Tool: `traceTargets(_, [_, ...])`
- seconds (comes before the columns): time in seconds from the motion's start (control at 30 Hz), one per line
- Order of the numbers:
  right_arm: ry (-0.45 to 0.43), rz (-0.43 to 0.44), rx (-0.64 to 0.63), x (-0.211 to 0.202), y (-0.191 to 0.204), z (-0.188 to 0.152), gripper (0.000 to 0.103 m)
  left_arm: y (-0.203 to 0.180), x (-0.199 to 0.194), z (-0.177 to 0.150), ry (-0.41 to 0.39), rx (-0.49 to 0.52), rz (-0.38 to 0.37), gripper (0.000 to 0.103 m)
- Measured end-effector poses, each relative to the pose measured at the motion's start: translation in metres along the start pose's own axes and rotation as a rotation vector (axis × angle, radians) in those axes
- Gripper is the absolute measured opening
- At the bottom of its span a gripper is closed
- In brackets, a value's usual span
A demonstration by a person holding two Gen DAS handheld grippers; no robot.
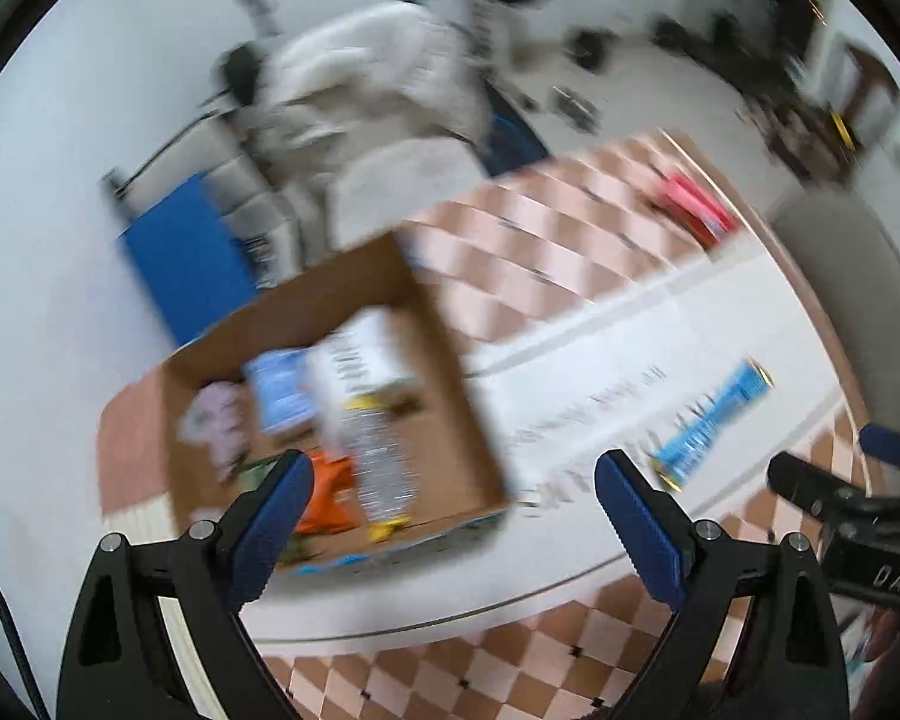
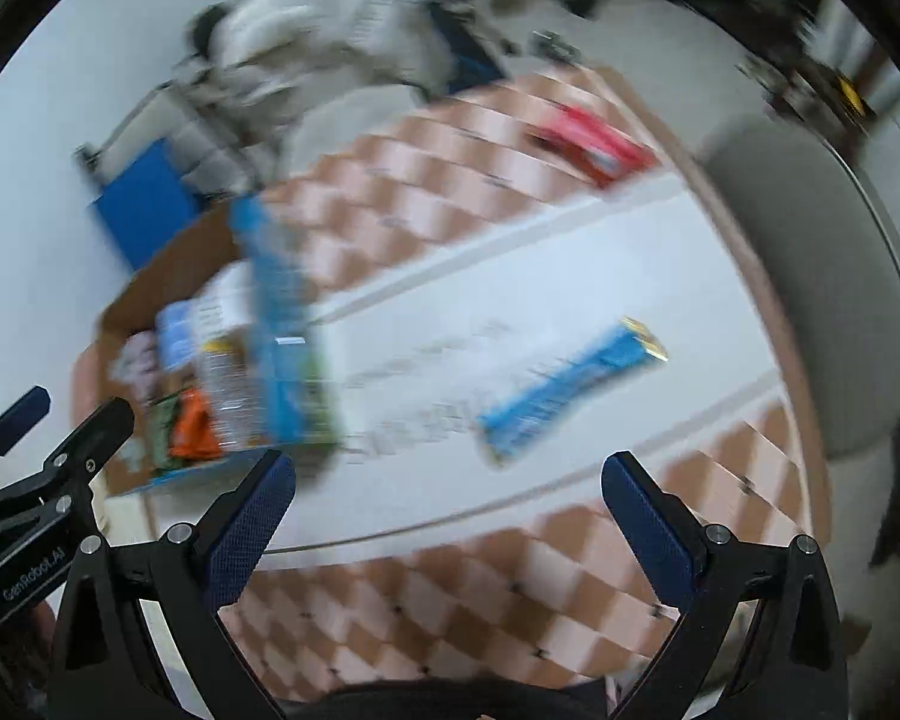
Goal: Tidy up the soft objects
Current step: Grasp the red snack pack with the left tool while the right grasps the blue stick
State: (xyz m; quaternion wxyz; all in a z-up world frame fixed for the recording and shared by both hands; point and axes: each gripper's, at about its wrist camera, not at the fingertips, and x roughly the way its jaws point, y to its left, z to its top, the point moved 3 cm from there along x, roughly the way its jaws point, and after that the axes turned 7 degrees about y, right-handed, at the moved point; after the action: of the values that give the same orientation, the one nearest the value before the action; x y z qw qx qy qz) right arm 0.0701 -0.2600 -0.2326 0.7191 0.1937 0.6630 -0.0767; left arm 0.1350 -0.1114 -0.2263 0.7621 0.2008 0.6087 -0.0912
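Both tongs, left (image 1: pixel 453 483) and right (image 2: pixel 450 483), gaping wide, empty; blue snack packet (image 2: pixel 561 393) ahead, awaiting cardboard box (image 1: pixel 450 360) holding gathered packets

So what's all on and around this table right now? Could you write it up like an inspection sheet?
Surface: checkered tablecloth with a white mat.
Job's things: cardboard box holding several blurred packets; blue packet on the mat; red packet at the far edge.
Clutter: nothing seen.
Grippers: left gripper and right gripper both open, empty.
Cables: dark cord at the left edge.
Surroundings: pale floor, blue board, grey chair; rest blurred.
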Motion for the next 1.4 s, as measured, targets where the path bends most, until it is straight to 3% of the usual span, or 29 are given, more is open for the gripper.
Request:
traceTargets(0.1, [0.06,0.014,0.139,0.024,-0.065,0.001,0.103,-0.054,0.031,0.014,0.066,0.131,0.001,0.096])
traceTargets(0.23, [0.173,0.102,0.304,0.072,-0.12,0.006,0.103,-0.1,0.07,0.023,0.115,0.22,0.11,0.096])
traceTargets(0.33, [0.243,0.178,0.385,0.11,-0.131,0.014,0.103,-0.107,0.095,0.027,0.135,0.228,0.216,0.096])
traceTargets(0.43, [0.291,0.219,0.451,0.147,-0.13,0.025,0.099,-0.102,0.109,0.031,0.166,0.204,0.263,0.096])
traceTargets(0.53, [0.333,0.197,0.456,0.175,-0.116,0.039,0.093,-0.086,0.12,0.039,0.196,0.156,0.28,0.096])
traceTargets(0.6, [0.37,0.137,0.406,0.191,-0.105,0.046,0.086,-0.075,0.124,0.045,0.214,0.107,0.269,0.096])
traceTargets(0.73, [0.41,-0.005,0.289,0.207,-0.088,0.053,0.073,-0.05,0.131,0.061,0.273,-0.034,0.176,0.096])
traceTargets(0.77, [0.408,-0.04,0.248,0.208,-0.082,0.055,0.067,-0.046,0.132,0.066,0.285,-0.069,0.144,0.096])
traceTargets(0.83, [0.396,-0.088,0.186,0.205,-0.075,0.059,0.04,-0.041,0.133,0.077,0.301,-0.126,0.083,0.096])
traceTargets(0.97, [0.391,-0.095,0.114,0.196,-0.081,0.065,0.016,-0.05,0.132,0.114,0.306,-0.187,-0.049,0.096])
traceTargets(1.27, [0.248,-0.13,0.037,0.14,-0.132,0.123,0.014,-0.124,0.172,0.23,0.423,-0.228,-0.411,0.096])
traceTargets(1.4, [0.21,-0.155,0.057,0.134,-0.159,0.161,0.014,-0.167,0.211,0.273,0.517,-0.244,-0.468,0.096])
